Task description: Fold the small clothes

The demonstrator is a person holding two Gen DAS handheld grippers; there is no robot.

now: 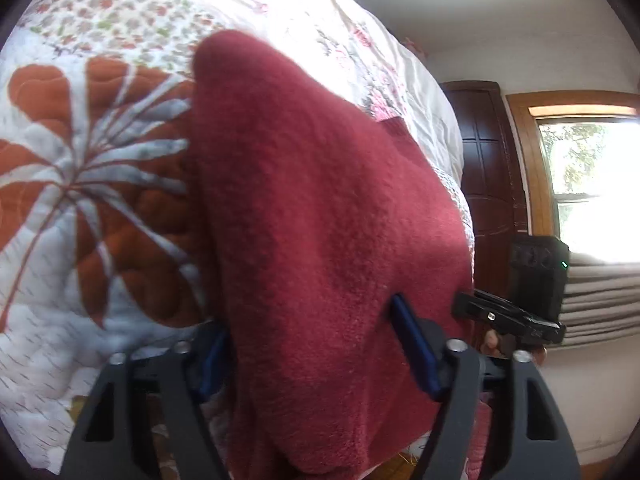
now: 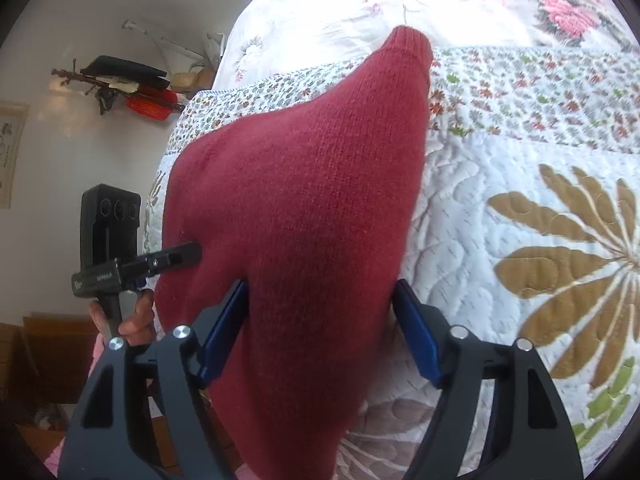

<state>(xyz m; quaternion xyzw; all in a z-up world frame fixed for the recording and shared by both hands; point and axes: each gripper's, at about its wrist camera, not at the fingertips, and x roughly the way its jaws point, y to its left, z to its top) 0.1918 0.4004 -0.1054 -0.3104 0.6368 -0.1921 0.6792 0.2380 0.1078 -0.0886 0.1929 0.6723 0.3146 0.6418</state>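
Both wrist cameras are looking forward along their own fingers from very close behind the red knitted garment [image 1: 320, 220], which is filling the middle of each view. The left one is facing across the quilt [image 1: 80, 240] toward a window [image 1: 592, 168]; the right one is facing the opposite way, toward a wall shelf [image 2: 120, 80]. Both are sharing the garment and quilt, and each is catching the other gripper at its frame's edge.
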